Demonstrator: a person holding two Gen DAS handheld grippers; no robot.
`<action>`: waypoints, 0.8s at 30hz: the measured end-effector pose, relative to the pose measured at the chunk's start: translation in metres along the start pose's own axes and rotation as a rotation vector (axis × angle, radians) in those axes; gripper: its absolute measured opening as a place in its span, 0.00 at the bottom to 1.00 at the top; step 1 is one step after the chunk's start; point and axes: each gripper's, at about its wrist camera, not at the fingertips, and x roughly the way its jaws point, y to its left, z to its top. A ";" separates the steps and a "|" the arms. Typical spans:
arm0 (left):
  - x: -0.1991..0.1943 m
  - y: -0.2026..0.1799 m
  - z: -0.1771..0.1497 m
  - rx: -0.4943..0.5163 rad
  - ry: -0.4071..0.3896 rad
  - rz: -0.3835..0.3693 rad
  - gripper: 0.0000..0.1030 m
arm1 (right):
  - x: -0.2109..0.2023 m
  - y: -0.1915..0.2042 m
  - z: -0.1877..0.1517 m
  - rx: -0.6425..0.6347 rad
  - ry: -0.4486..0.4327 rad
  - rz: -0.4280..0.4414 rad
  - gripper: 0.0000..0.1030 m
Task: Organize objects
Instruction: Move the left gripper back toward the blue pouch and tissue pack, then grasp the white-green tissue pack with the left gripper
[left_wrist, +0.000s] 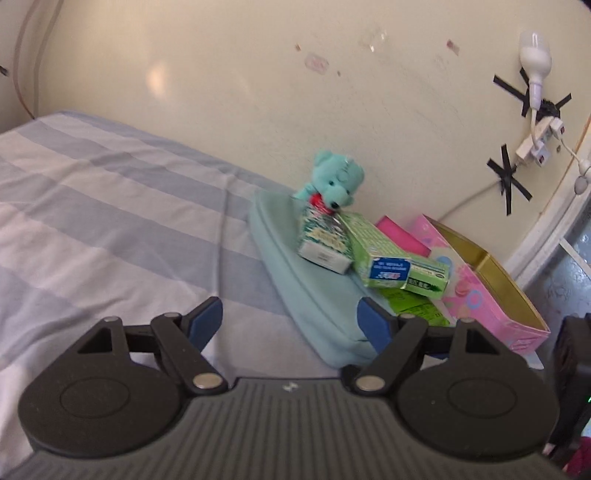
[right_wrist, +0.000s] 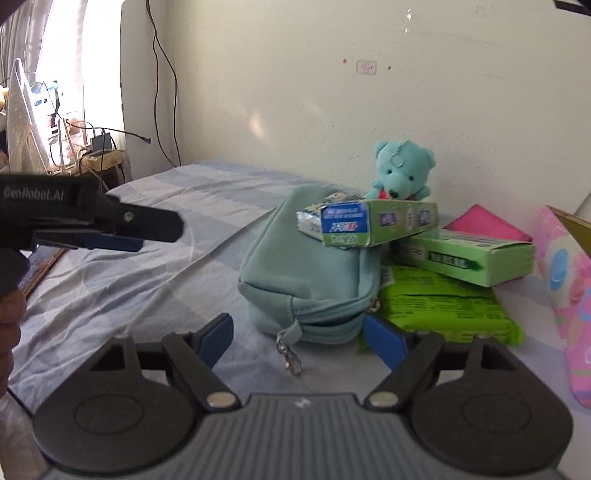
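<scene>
A teal zip pouch (left_wrist: 295, 280) (right_wrist: 306, 280) lies on the striped bed sheet (left_wrist: 110, 206) (right_wrist: 147, 280). On its far end rest a white-green toothpaste box (left_wrist: 325, 240) and a green box with a blue end (left_wrist: 380, 258) (right_wrist: 369, 221). A teal teddy bear (left_wrist: 334, 181) (right_wrist: 400, 173) sits behind them against the wall. My left gripper (left_wrist: 290, 325) (right_wrist: 147, 236) is open, and the pouch's near end shows by its right finger. My right gripper (right_wrist: 301, 341) is open just short of the pouch's zip pull (right_wrist: 291, 354). Nothing is held.
Right of the pouch lie a second green box (left_wrist: 428, 278) (right_wrist: 469, 258), a flat green packet (left_wrist: 417, 306) (right_wrist: 443, 310), a pink item (right_wrist: 487, 223) and an open pink box with a gold inside (left_wrist: 491, 291) (right_wrist: 565, 288). Cables and plugs hang on the wall (left_wrist: 535, 140).
</scene>
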 end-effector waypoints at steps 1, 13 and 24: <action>0.010 -0.003 0.002 0.000 0.020 -0.005 0.79 | 0.006 0.000 0.000 -0.011 0.008 -0.015 0.83; 0.033 -0.036 -0.023 -0.002 0.133 -0.024 0.43 | 0.008 -0.003 -0.004 0.031 0.007 0.041 0.76; -0.047 -0.071 -0.080 0.188 0.226 -0.370 0.69 | -0.112 -0.080 -0.072 0.058 0.099 0.204 0.69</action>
